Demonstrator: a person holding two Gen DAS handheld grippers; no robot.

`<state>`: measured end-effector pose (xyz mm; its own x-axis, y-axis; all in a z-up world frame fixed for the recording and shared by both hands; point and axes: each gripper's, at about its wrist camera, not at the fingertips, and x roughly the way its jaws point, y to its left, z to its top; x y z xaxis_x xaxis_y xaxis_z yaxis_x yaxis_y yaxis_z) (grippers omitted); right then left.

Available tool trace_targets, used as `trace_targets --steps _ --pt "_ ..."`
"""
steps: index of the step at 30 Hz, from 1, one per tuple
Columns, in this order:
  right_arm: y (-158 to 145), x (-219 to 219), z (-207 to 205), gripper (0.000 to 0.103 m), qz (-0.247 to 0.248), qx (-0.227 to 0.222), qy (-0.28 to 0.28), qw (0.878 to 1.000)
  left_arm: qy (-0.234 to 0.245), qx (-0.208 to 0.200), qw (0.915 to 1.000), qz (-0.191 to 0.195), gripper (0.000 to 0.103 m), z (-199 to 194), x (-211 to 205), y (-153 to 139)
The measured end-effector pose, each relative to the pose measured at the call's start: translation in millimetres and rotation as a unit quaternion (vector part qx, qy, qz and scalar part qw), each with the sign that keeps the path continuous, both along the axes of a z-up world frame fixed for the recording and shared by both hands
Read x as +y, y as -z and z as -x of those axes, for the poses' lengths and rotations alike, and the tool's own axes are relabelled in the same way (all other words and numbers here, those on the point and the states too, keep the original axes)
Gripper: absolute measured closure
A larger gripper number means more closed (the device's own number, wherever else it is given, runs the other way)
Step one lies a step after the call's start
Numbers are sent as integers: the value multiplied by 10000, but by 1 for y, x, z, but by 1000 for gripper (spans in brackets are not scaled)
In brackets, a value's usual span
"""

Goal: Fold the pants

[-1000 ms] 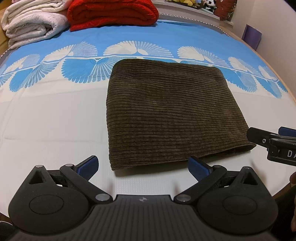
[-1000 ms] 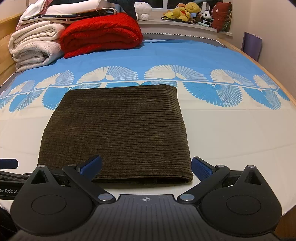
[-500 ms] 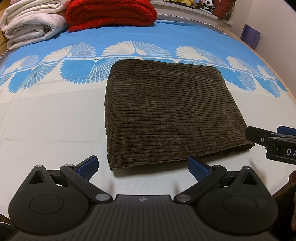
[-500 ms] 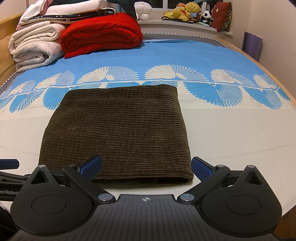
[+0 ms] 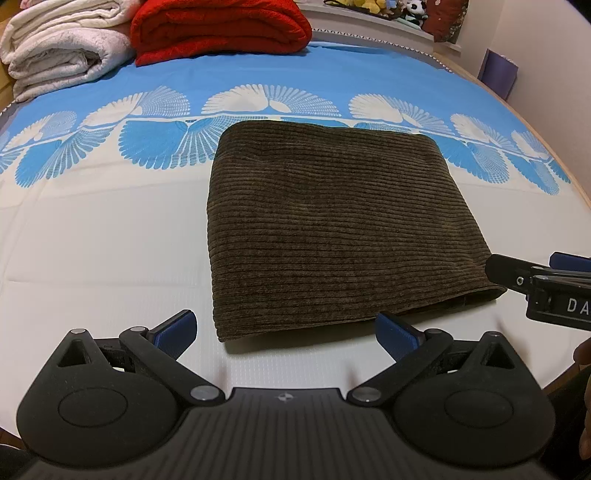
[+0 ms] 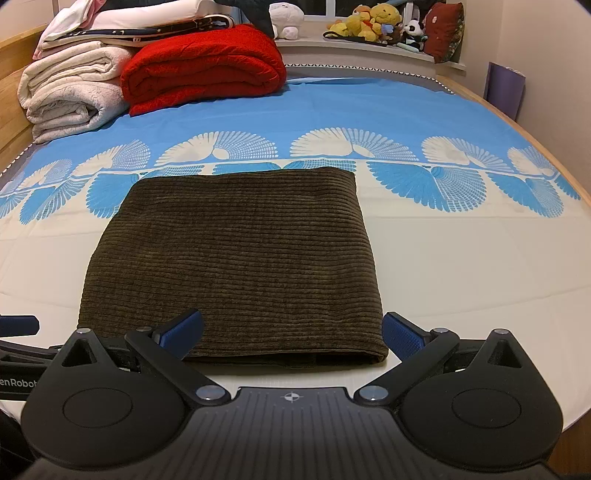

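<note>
The brown corduroy pants (image 5: pixel 340 221) lie folded into a flat rectangle on the bed; they also show in the right wrist view (image 6: pixel 236 258). My left gripper (image 5: pixel 286 330) is open and empty, just short of the pants' near edge. My right gripper (image 6: pixel 291 332) is open and empty, its fingers on either side of the near right part of the folded edge, not touching it as far as I can tell. The right gripper's side shows at the right edge of the left wrist view (image 5: pixel 546 288).
The bed sheet (image 6: pixel 406 110) is blue at the back and white in front. A folded red blanket (image 6: pixel 203 66) and white blankets (image 6: pixel 70 96) lie at the far left. Soft toys (image 6: pixel 373 22) sit on a ledge behind. The bed's wooden edge (image 6: pixel 554 155) runs along the right.
The left wrist view has drifted slightly, so the pants sit a little further left and lower in it. The right gripper and the pants have not visibly moved.
</note>
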<state>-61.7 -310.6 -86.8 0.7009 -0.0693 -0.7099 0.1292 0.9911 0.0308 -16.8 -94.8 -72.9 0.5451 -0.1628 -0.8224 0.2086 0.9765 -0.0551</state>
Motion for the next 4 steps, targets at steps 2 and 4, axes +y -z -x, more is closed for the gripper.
trace_targets --steps 2,4 --pt "0 0 0 1 -1 -1 1 10000 44 -43 10000 3 0 2 0 -1" --pt "0 0 0 1 -4 -2 1 10000 63 -37 10000 -13 0 3 0 -1"
